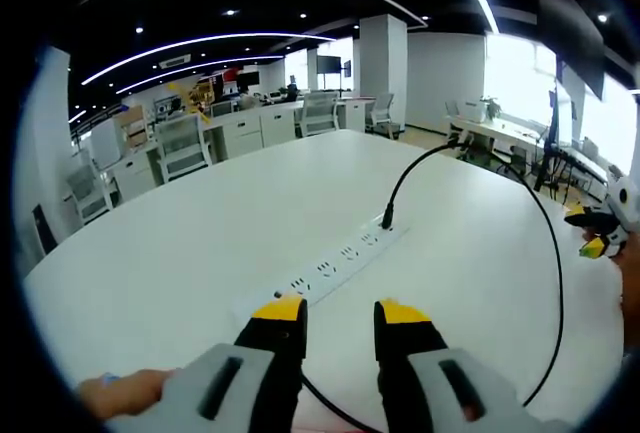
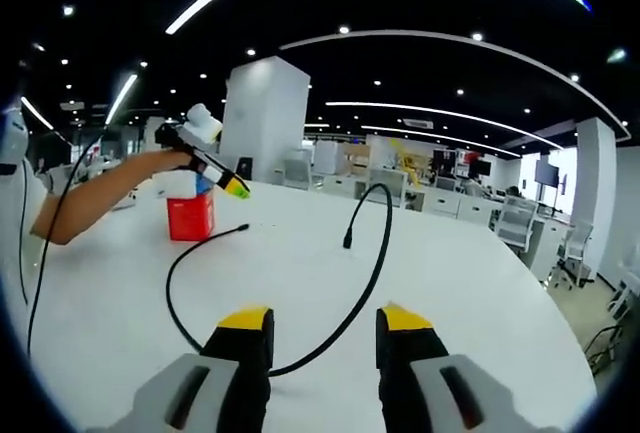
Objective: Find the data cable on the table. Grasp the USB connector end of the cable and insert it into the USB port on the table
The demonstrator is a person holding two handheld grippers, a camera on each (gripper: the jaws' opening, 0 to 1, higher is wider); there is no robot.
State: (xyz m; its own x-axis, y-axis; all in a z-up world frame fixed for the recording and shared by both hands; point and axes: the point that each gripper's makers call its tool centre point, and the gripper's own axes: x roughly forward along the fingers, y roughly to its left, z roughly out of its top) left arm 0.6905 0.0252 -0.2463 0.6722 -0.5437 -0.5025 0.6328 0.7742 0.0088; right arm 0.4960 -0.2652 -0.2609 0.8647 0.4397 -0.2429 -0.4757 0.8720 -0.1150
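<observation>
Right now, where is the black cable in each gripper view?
Left gripper view: black cable rises from the power strip at centre, then loops down the right side.
Right gripper view: black cable loops across the middle, ahead of the jaws.
Shared landmark: the white table beneath it.

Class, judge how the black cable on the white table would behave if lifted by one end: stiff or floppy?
Probably semi-stiff: the black cable holds a raised arch with its tip off the white table. Likely light, being thin. Its long loops would probably drag and swing behind.

Smooth white table [image 1: 200,243] — matt black cable [image 2: 360,293].
</observation>
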